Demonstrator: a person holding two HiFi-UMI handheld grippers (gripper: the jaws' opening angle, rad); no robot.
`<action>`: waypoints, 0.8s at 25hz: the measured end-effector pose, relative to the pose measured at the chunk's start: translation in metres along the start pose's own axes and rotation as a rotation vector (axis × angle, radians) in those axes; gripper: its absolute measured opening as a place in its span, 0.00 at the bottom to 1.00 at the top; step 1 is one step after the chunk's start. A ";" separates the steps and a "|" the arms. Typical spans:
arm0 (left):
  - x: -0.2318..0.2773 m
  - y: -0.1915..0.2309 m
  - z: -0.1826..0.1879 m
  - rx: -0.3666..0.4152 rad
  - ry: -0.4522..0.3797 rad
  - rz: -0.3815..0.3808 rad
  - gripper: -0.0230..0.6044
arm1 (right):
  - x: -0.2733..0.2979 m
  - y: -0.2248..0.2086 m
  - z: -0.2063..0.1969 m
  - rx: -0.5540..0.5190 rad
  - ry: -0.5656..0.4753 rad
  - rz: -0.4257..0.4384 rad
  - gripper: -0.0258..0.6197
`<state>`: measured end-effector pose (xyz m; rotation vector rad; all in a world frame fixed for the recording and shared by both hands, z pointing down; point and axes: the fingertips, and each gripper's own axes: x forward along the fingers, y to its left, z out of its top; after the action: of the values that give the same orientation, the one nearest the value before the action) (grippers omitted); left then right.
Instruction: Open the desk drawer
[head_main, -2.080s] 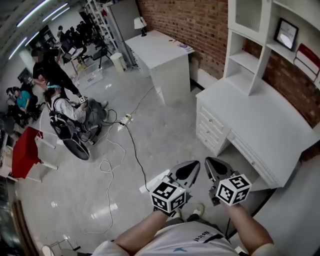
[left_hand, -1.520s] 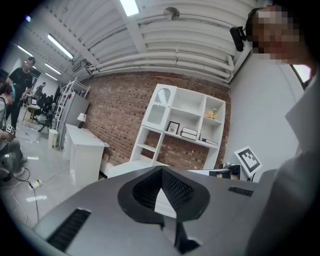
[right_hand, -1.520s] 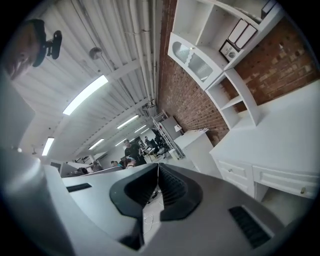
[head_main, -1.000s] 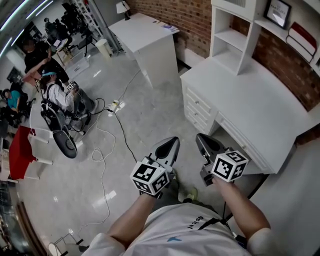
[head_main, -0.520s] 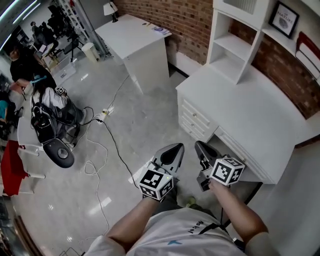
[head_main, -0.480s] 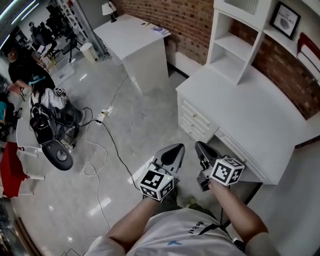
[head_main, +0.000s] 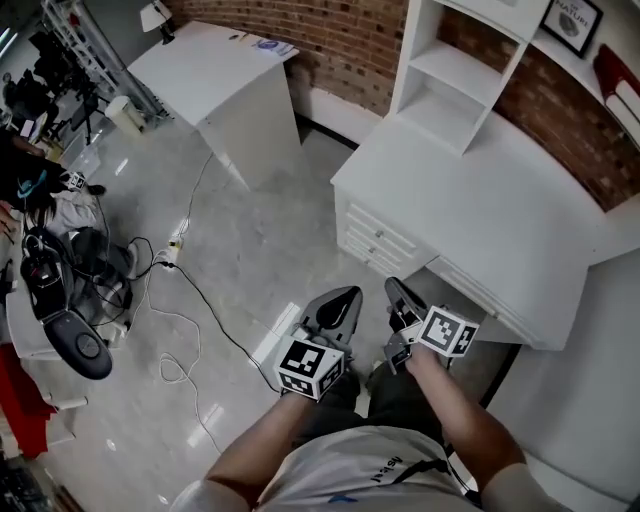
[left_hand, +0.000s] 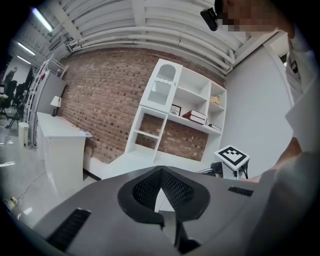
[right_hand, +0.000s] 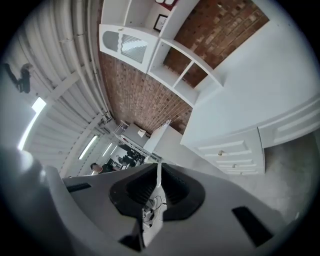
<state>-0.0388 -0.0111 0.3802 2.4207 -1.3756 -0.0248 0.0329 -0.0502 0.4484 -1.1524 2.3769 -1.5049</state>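
In the head view, the left gripper (head_main: 346, 296) and right gripper (head_main: 393, 288) hover near the white desk (head_main: 480, 210), whose drawers (head_main: 376, 238) sit shut. In the left gripper view, the jaws meet at the tips, empty, facing the shelves (left_hand: 172, 112). In the right gripper view, the jaws are likewise together and empty, clear of the drawers.

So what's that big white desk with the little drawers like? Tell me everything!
The white painted desk has a wide flat top, a stack of small drawers with round knobs at one end and a long shallow drawer under the top. All are shut. A white open shelf unit stands on its back edge against the red brick wall. It stands on the grey floor.
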 end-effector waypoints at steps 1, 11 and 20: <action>0.002 0.005 -0.008 -0.005 0.003 -0.007 0.05 | 0.005 -0.009 -0.004 0.021 -0.009 -0.005 0.07; 0.089 0.068 -0.042 -0.032 0.070 -0.007 0.05 | 0.086 -0.113 0.021 0.218 -0.100 -0.089 0.07; 0.157 0.120 -0.105 -0.052 0.114 -0.002 0.05 | 0.153 -0.225 0.013 0.314 -0.112 -0.156 0.11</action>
<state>-0.0361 -0.1671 0.5413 2.3424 -1.3063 0.0747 0.0520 -0.2079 0.6694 -1.3266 1.9298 -1.7331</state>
